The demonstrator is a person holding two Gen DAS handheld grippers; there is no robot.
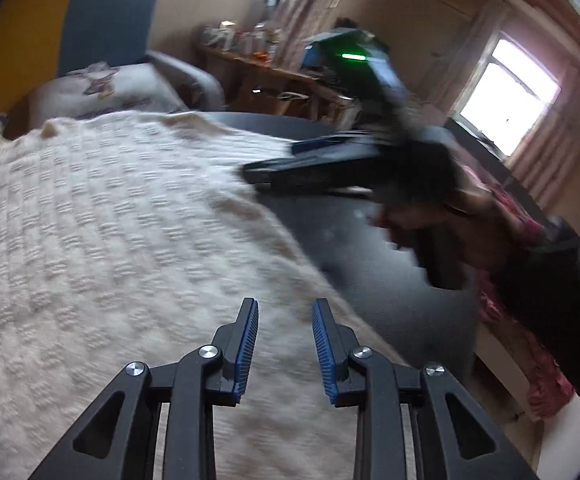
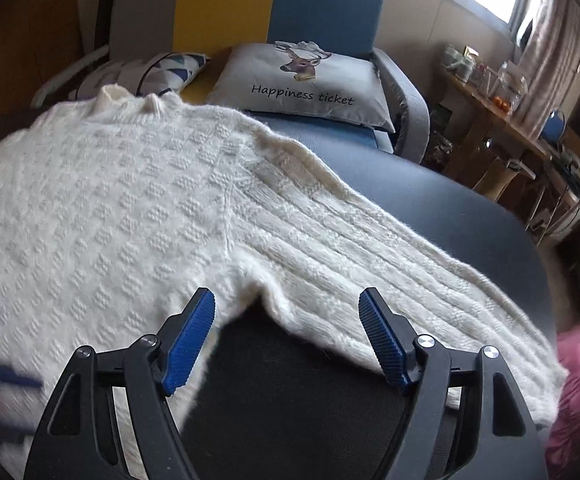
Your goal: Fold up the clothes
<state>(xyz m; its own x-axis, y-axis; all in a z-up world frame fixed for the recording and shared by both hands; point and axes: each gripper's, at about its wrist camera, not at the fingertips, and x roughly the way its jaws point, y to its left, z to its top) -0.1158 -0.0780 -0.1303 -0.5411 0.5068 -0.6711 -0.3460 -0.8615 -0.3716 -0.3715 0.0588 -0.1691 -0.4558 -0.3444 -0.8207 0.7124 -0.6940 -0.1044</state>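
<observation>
Lying flat on the dark round desk with one sleeve outstretched, the cream textured knit sweater shows no fold, while the left tool and right tool hover apart, empty.

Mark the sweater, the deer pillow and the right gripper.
sweater (image 2: 110, 200): right wrist view, on its knit body.
deer pillow (image 2: 301, 92): right wrist view, on its printed face.
right gripper (image 2: 288, 300): right wrist view, between its open fingertips.
</observation>
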